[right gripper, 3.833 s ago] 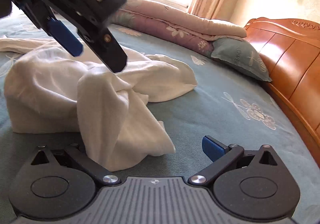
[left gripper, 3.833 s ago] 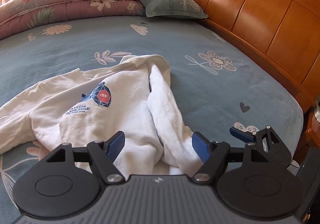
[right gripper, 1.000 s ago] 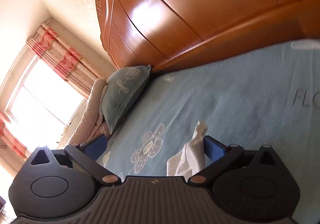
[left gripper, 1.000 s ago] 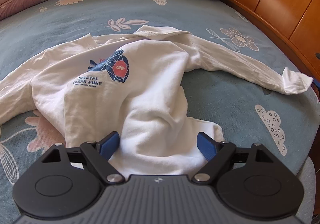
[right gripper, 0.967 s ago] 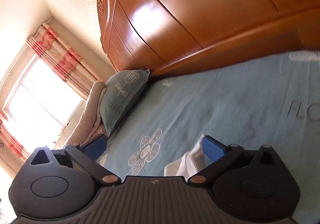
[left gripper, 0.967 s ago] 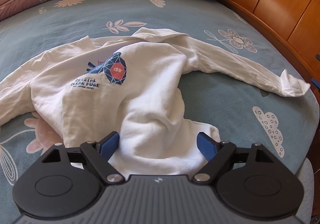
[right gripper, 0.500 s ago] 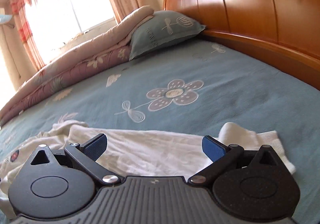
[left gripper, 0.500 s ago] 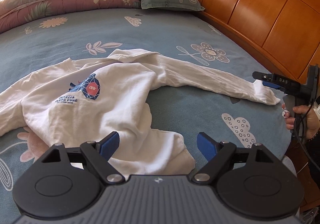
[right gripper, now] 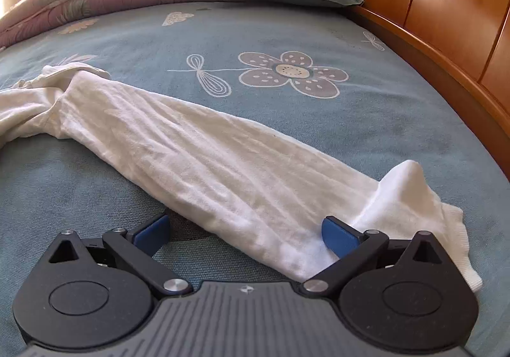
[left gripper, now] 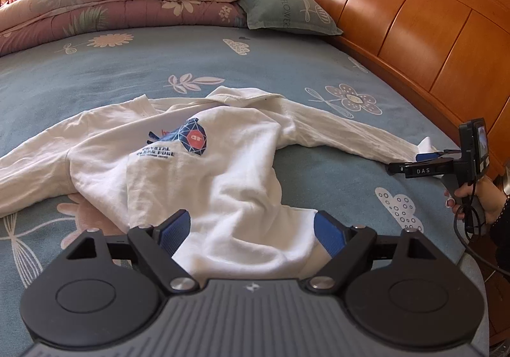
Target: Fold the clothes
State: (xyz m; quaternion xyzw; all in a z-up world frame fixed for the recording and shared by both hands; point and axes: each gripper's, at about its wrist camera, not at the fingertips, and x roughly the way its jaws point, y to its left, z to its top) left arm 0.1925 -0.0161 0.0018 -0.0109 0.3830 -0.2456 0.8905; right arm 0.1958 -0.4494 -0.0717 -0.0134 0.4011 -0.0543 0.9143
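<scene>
A white sweatshirt (left gripper: pixel 223 172) with a blue and red logo lies front up on the blue flowered bed sheet (left gripper: pixel 95 76). My left gripper (left gripper: pixel 251 229) is open over its hem, and the cloth lies loose between the blue pads. One sleeve (right gripper: pixel 223 159) is stretched out flat toward the bed's right side, with its cuff (right gripper: pixel 430 223) bunched at the end. My right gripper (right gripper: pixel 245 231) is open and low over that sleeve near the cuff, not pinching it. In the left wrist view the right gripper (left gripper: pixel 411 166) is held by a hand (left gripper: pixel 471 197) at the cuff.
Folded quilts (left gripper: pixel 127 6) and a grey-green pillow (left gripper: pixel 287 13) lie at the far end of the bed. A wooden headboard (left gripper: pixel 414 38) runs along the right side. The mattress edge drops off near the hand at the right.
The right gripper rolled level and came down over the stretched-out sleeve near its cuff. The left gripper lifted and pulled back a little, and the right gripper and hand came into its view.
</scene>
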